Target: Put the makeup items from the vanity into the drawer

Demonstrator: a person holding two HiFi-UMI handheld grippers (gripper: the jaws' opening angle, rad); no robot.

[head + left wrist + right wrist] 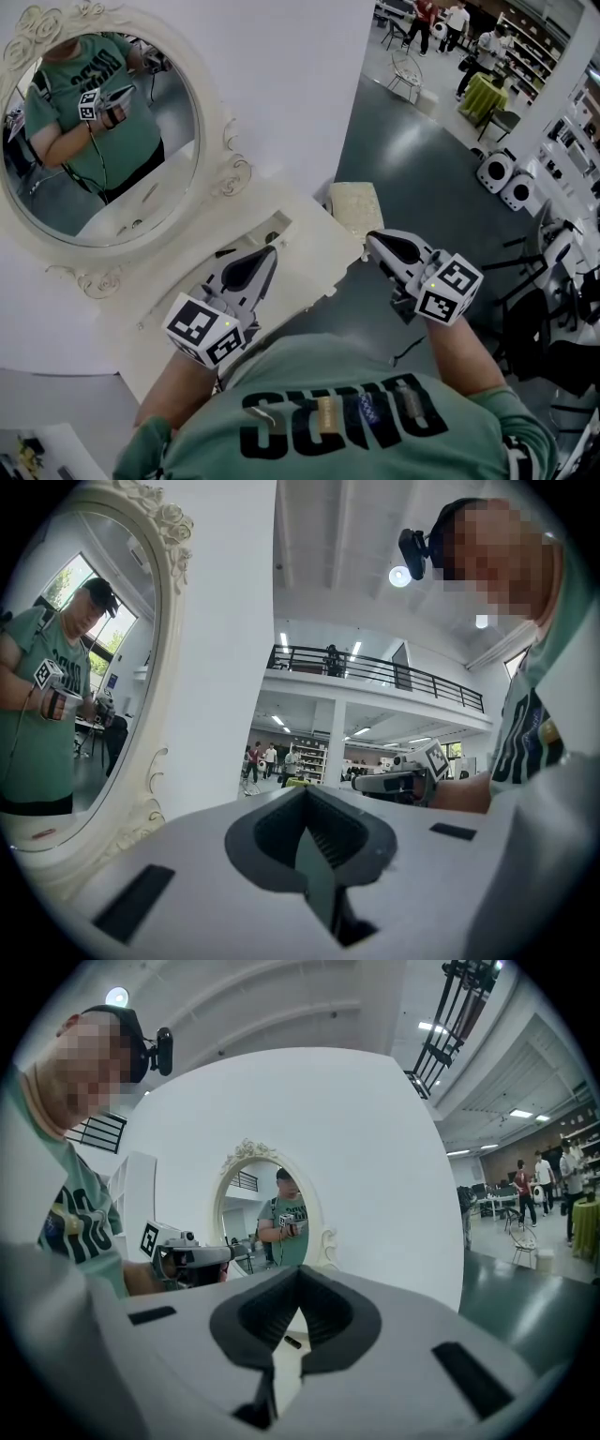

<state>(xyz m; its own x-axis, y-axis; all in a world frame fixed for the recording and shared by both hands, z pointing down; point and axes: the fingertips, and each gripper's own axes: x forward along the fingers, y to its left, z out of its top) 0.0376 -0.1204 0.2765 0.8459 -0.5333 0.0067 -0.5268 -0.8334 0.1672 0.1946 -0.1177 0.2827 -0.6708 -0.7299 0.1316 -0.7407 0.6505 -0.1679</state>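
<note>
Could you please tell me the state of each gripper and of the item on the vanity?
left gripper: shut, empty, above the vanity.
right gripper: shut, empty, off the vanity's right edge.
small dark item: lying on the vanity, untouched.

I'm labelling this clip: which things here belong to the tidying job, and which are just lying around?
Job: vanity; small dark item on it; left tool; right tool, both shut, empty.
Just around: mirror; cream stool; green-draped table.
</note>
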